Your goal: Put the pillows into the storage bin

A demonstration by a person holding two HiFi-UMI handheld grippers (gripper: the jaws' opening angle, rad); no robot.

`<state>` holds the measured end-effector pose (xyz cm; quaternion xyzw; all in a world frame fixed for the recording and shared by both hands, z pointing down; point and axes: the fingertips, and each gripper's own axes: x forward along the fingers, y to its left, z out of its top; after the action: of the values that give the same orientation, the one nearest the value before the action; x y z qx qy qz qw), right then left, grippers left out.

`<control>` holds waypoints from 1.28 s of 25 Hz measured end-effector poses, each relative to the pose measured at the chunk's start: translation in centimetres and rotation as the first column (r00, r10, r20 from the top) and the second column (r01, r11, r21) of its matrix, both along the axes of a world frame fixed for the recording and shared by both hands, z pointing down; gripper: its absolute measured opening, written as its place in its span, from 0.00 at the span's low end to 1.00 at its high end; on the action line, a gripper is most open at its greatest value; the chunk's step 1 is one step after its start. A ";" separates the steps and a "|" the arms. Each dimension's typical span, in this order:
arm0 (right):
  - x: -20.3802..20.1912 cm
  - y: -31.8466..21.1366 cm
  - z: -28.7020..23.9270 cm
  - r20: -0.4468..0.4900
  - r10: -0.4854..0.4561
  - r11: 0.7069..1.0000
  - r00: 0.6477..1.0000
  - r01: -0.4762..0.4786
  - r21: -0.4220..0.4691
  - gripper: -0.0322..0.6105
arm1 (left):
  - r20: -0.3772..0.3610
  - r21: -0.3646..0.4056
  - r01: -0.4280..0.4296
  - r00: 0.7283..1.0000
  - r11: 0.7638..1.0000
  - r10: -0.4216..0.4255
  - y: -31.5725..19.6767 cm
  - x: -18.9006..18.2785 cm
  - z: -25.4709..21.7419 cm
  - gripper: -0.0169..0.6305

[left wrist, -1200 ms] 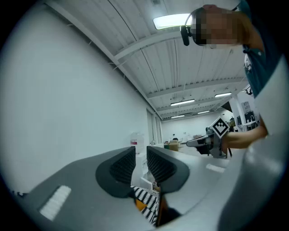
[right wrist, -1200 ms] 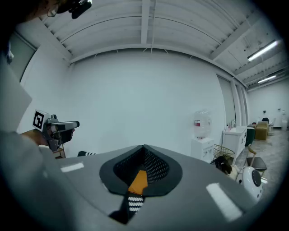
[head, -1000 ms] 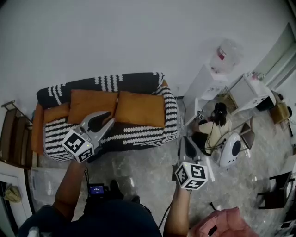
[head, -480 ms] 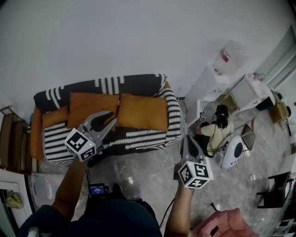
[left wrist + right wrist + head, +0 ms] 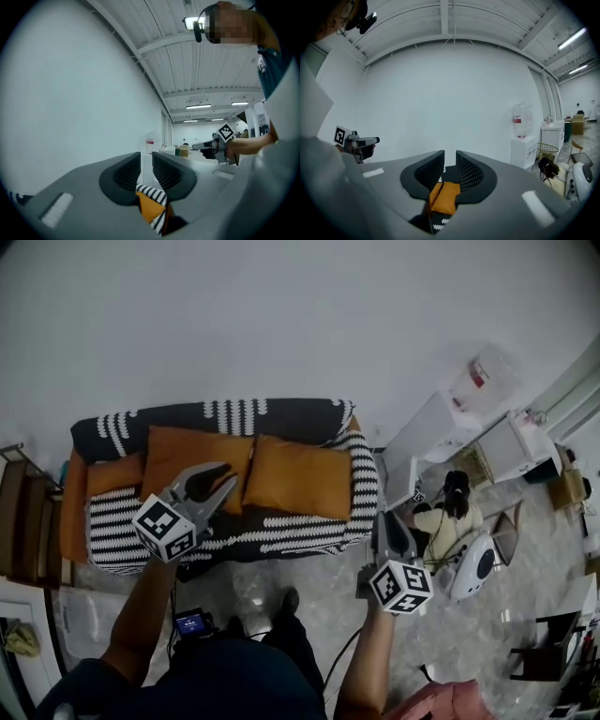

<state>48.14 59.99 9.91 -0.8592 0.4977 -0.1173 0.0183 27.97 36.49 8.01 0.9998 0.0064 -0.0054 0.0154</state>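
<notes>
Two orange pillows (image 5: 197, 458) (image 5: 298, 476) lean against the back of a black-and-white striped sofa (image 5: 281, 521). My left gripper (image 5: 217, 475) hovers in front of the left pillow, apart from it. Its jaws stand a little apart with nothing between them. In the left gripper view (image 5: 146, 161) an orange pillow (image 5: 149, 209) shows far beyond the jaws. My right gripper (image 5: 390, 521) is off the sofa's right end, over the floor. Its jaws have just been opening and hold nothing; in the right gripper view (image 5: 450, 163) the pillows (image 5: 444, 197) lie well ahead.
A white water dispenser (image 5: 441, 423) with a bottle (image 5: 487, 376) stands right of the sofa. Beside it a person (image 5: 450, 512) sits on the floor next to a white appliance (image 5: 473, 563). Wooden shelves (image 5: 21, 512) stand at the left, and a pink soft thing (image 5: 441, 704) lies at the bottom right.
Both grippers have moved forward toward the sofa, which now sits closer and lower in the head view. A foot has stepped forward on the floor.
</notes>
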 end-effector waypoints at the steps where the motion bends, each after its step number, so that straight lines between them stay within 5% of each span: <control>1: 0.7 -0.8 0.3 0.006 -0.005 1.000 1.000 0.005 0.000 0.15 | 0.003 -0.004 0.011 1.000 1.000 -0.011 -0.8 0.2 0.2 0.12; 9: 8.2 -7.1 4.3 0.063 -0.054 0.999 0.997 0.054 -0.001 0.20 | 0.059 -0.027 0.108 0.993 0.994 -0.106 -6.7 4.8 3.3 0.12; 20: 23.3 -14.3 14.1 0.183 -0.087 0.991 0.979 0.105 -0.089 0.29 | 0.200 -0.099 0.221 0.959 0.970 -0.198 -13.9 18.9 13.1 0.18; 32: 35.4 -19.3 35.6 0.424 -0.004 0.976 0.906 0.096 -0.197 0.39 | 0.487 -0.207 0.342 0.849 0.917 -0.207 -20.8 29.0 35.2 0.32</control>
<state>83.58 40.73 45.54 -0.7974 0.4886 -0.3530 0.0301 56.96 15.69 43.24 0.9504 -0.1427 0.2257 0.1597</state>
